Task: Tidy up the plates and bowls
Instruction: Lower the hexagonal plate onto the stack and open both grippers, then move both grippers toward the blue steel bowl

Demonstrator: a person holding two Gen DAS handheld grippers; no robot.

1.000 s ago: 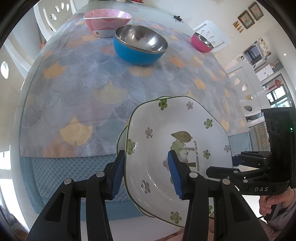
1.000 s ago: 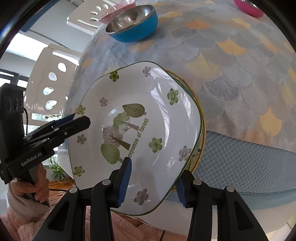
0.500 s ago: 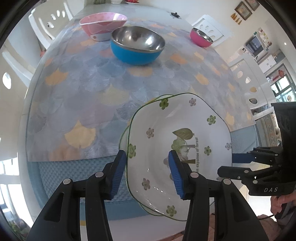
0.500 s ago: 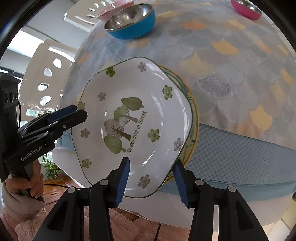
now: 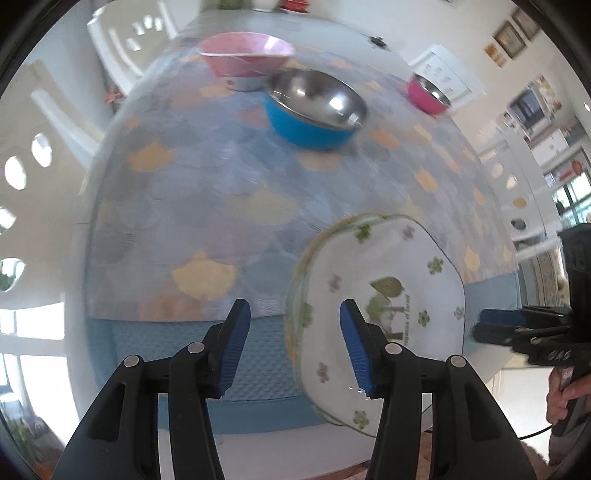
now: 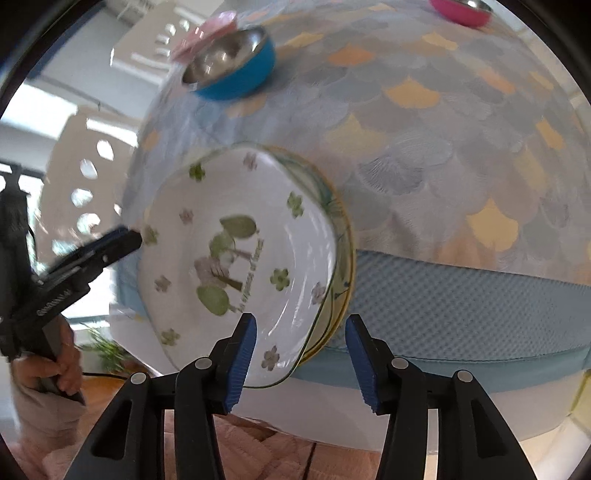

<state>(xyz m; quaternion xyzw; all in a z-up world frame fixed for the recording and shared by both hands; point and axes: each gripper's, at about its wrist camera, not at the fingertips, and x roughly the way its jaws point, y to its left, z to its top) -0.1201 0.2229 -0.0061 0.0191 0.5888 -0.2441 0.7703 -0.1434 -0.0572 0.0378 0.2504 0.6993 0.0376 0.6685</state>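
A white plate with flowers and a tree print (image 5: 388, 280) (image 6: 229, 258) lies on a second plate with a yellow-green rim (image 6: 343, 258) at the table's near edge. My left gripper (image 5: 293, 343) hovers over the stack's left rim. Its jaws are opening, and the rim shows between them without touching either pad. My right gripper (image 6: 301, 354) stands open over the opposite rim, its pads off the plate too. Each gripper appears at the side of the other's view: right gripper (image 5: 495, 328), left gripper (image 6: 125, 240).
Farther back on the patterned tablecloth (image 5: 203, 206) stand a blue steel bowl (image 5: 314, 110) (image 6: 229, 70), a pink bowl (image 5: 245, 59) and a small magenta bowl (image 5: 428, 94) (image 6: 461, 11). White chairs (image 5: 122, 44) ring the table. A hand (image 5: 565, 391) holds the right gripper.
Both grippers have risen and drawn back from the floral plate, jaws a little wider. The plate now looks smaller and rests on the lower plate.
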